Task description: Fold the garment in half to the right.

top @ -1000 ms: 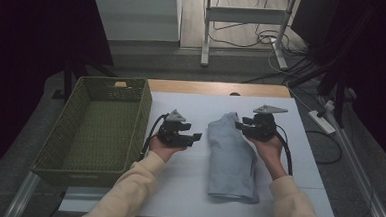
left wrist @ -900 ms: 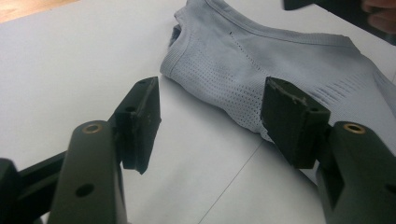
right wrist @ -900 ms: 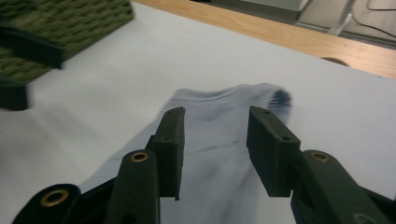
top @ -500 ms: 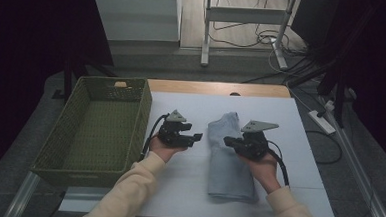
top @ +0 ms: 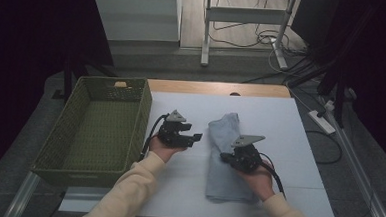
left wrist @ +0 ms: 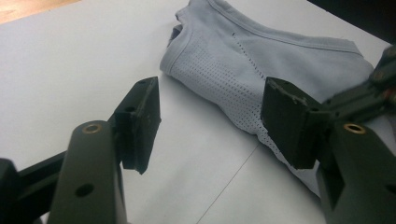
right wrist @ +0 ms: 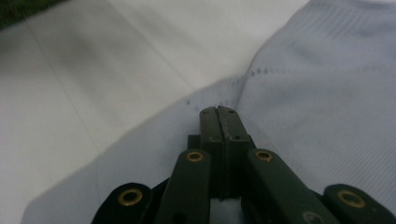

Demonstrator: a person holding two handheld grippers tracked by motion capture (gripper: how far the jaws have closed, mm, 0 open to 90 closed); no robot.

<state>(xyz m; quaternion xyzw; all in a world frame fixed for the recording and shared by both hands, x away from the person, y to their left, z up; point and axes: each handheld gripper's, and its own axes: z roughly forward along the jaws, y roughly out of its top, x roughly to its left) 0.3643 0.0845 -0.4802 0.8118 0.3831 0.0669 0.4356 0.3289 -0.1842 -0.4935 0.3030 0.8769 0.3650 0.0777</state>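
While the left gripper (top: 195,137) hovers with jaws apart and empty beside the folded grey shirt (top: 227,160) mid-table, the right gripper (right wrist: 218,111), jaws just closed with nothing between them, rests over the cloth.

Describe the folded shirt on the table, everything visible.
The shirt is pale grey-blue, folded into a long narrow bundle lying flat on the white table, right of the green basket. It looks like thin sports knit: a perforated mesh panel, a ribbed neckline at the far end, a dotted seam line. The right tool, jaws shut tip to tip, rests over the cloth about midway; whether it pinches fabric cannot be told. The left tool stands open beside it, not touching.
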